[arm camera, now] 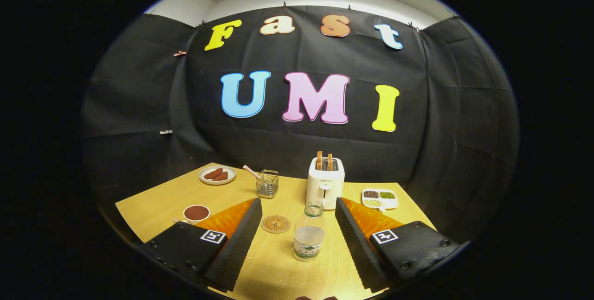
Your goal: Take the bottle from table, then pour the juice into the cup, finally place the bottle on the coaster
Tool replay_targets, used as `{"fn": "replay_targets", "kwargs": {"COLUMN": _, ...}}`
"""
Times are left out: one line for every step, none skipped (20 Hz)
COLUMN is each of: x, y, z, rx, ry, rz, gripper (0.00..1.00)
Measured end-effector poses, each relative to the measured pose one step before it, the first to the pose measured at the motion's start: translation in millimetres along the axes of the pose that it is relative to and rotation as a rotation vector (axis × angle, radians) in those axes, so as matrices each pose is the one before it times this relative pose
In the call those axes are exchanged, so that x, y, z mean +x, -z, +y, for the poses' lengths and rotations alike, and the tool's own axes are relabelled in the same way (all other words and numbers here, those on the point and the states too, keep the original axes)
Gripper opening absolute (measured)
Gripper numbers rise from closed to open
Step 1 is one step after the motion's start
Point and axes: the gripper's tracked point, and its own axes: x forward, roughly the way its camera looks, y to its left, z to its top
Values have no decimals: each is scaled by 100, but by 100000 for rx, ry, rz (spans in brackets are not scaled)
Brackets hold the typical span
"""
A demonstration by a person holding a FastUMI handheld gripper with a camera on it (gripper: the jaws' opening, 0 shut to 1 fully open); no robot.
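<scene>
A small clear plastic bottle (pixel 308 231) with a green label stands upright on the wooden table (pixel 153 202), uncapped, partly filled with clear liquid. It sits between the tips of my two fingers, closer to the right one, touching neither. My gripper (pixel 298 207) is open wide, its ribbed black pads (pixel 241 237) on either side. A round brown coaster (pixel 275 224) lies flat just left of the bottle, beside the left fingertip. A white cup (pixel 196 213) with a dark reddish inside stands left of the left finger.
A white toaster (pixel 325 183) holding two slices stands right behind the bottle. A wire-mesh holder (pixel 267 183) with a straw is behind the coaster. A plate of brown food (pixel 217 175) sits far left, a divided dish of grains (pixel 380 198) far right.
</scene>
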Motion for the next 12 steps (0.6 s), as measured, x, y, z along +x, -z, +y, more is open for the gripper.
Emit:
{"fn": "replay_targets", "kwargs": {"x": 11, "y": 18, "z": -76, "rx": -99, "ry": 351, "rz": -126, "gripper": 98}}
{"fn": "replay_targets", "kwargs": {"x": -44, "y": -129, "z": -60, "rx": -29, "ry": 402, "rz": -278, "gripper": 98}}
{"fn": "replay_targets", "kwargs": {"x": 129, "y": -96, "z": -91, "rx": -99, "ry": 673, "rz": -275, "gripper": 98}}
{"fn": "replay_targets", "kwargs": {"x": 76, "y": -50, "z": -130, "rx": -129, "ry": 400, "rz": -137, "gripper": 98}}
{"fn": "replay_targets", "kwargs": {"x": 197, "y": -72, "z": -204, "rx": -356, "ry": 592, "rz": -370, "gripper": 98}}
{"fn": "replay_targets", "kwargs": {"x": 351, "y": -27, "z": -398, "rx": -496, "ry": 684, "rz": -207, "gripper": 98}}
{"fn": "replay_targets", "kwargs": {"x": 372, "y": 144, "z": -314, "rx": -355, "ry": 566, "rz": 166, "gripper": 98}}
{"fn": "replay_targets", "kwargs": {"x": 227, "y": 266, "z": -181, "rx": 56, "ry": 319, "rz": 640, "gripper": 98}}
{"fn": "replay_targets", "kwargs": {"x": 124, "y": 452, "z": -18, "rx": 220, "ry": 259, "rz": 734, "gripper": 98}}
{"fn": "replay_targets", "kwargs": {"x": 254, "y": 482, "z": -270, "rx": 198, "ry": 411, "rz": 700, "gripper": 98}}
{"fn": "replay_targets", "kwargs": {"x": 282, "y": 298, "z": -110, "rx": 252, "ry": 234, "rz": 612, "gripper": 98}}
{"fn": "replay_targets", "kwargs": {"x": 232, "y": 424, "z": -35, "rx": 209, "ry": -56, "rz": 602, "gripper": 98}}
